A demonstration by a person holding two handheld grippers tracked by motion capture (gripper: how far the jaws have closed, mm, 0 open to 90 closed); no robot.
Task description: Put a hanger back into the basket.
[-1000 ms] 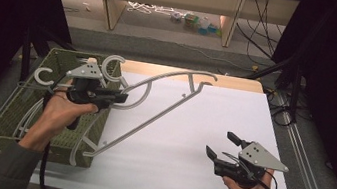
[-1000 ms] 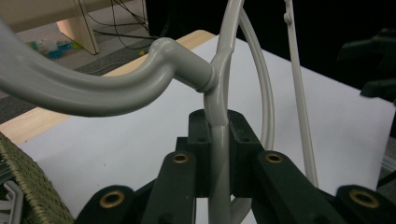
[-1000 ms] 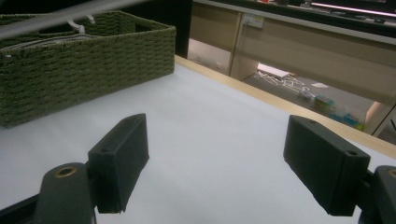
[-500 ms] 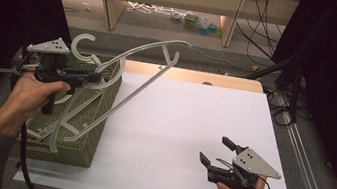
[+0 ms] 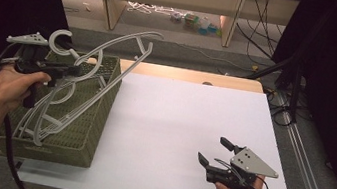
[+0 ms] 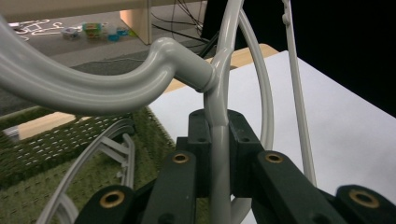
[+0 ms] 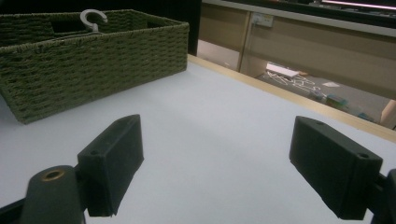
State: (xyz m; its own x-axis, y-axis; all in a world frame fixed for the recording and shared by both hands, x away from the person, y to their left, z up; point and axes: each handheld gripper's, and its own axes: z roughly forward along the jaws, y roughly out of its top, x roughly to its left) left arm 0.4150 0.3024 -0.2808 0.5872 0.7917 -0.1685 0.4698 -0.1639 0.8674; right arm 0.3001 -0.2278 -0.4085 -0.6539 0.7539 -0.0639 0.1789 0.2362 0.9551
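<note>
My left gripper [image 5: 75, 69] is shut on the neck of a grey plastic hanger [image 5: 128, 43], just below its hook [image 5: 59, 38]. It holds the hanger tilted above the green woven basket [image 5: 90, 133] at the table's left. In the left gripper view the pads [image 6: 240, 144] clamp the hanger's stem [image 6: 218, 116]. More grey hangers [image 5: 47, 117] lie in the basket. My right gripper [image 5: 212, 150] hovers low over the white table [image 5: 178, 116] at the front right. Its jaws have just been opening a little wider and are open with nothing between them [image 7: 219, 163].
The basket [image 7: 93, 60] stands to the left in the right gripper view, with a hanger hook [image 7: 91, 18] poking above its rim. Beyond the table's wooden far edge [image 5: 194, 75] are shelf legs, cables and small clutter on the floor [image 5: 188, 19].
The left gripper has carried the hanger left and slightly up, from across the table to above the basket. The right hand has stayed about where it was.
</note>
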